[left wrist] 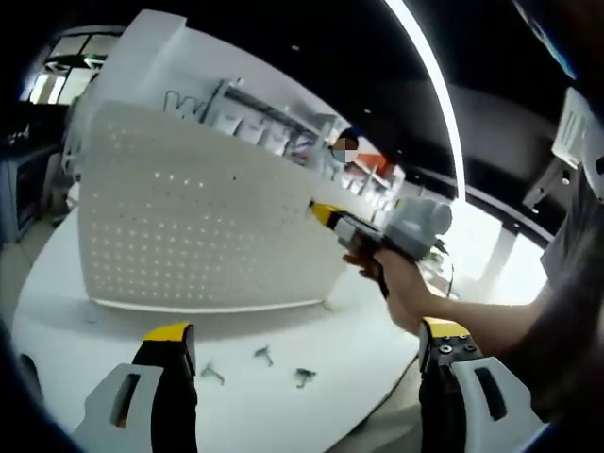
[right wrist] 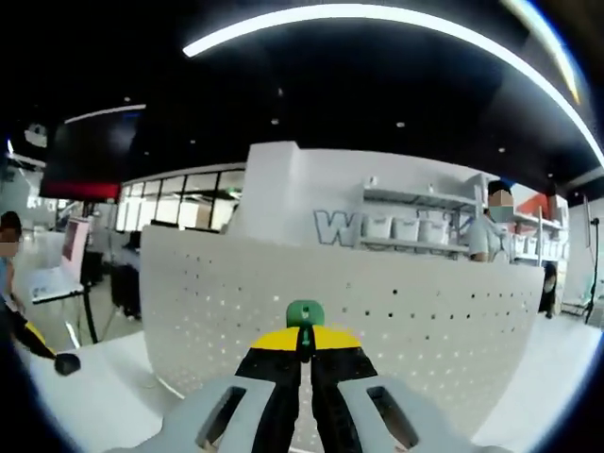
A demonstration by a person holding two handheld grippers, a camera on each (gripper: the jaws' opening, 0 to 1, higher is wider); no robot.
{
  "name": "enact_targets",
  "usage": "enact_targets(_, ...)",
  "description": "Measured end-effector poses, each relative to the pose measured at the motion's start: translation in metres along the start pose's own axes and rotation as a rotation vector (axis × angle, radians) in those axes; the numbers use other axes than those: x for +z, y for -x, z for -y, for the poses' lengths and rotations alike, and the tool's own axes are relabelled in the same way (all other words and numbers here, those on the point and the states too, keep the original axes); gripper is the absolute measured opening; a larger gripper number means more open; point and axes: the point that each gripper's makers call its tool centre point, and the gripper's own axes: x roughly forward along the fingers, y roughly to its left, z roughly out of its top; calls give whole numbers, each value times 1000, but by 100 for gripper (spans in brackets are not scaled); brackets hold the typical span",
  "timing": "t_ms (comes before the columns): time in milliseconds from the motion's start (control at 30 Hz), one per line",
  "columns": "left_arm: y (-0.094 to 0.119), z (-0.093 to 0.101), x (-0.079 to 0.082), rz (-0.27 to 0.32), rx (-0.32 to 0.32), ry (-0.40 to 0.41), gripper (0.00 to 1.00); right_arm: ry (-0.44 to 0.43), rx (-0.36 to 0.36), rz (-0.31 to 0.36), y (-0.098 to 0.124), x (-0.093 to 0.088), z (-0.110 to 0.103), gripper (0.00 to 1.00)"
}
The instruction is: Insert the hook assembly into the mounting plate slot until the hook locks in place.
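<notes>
White pegboard (left wrist: 198, 212) stands on round white table (left wrist: 283, 396) in showroom.

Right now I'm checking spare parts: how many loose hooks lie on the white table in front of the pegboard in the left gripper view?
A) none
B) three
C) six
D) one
B: three small grey hooks lie on the table below the pegboard, between the open jaws of the left gripper.
</notes>
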Motion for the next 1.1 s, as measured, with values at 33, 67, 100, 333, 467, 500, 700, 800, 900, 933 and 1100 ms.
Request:
enact_targets(33,-1,0,-1,-4,0,2,100,-3,-5,3,-2,1,1,0)
enact_targets(67,-1,1,-2,-5,0,1,100,-4,-13,7,-4,1,2,0)
enact_targets(100,-1,1,-2,-6,-1,2,100,-5,-20,8,-8,2,4,0)
enact_targets(333,0,-5,-3,-9,8,8,100,-21,-52,17,-22,4,12,0)
enact_targets(467,0,-10,-4,-15,19,8,100,-34,-65,22,-28,7,15,0)
enact_targets(500,0,-10,-4,-16,19,8,100,-38,-67,22,-29,7,15,0)
enact_targets(700,-3,-12,-8,-29,20,4,100,-48,-70,28,-43,10,14,0)
enact_targets(800,-3,-13,-8,-32,22,6,100,-52,-71,35,-51,12,13,0)
enact_targets(900,-2,-17,-9,-34,28,10,100,-56,-75,40,-57,14,13,0)
enact_targets(933,-2,-18,-9,-33,30,12,100,-57,-75,41,-58,15,13,0)
enact_targets(1100,-2,-21,-9,-33,37,19,100,-54,-86,35,-65,12,15,0)
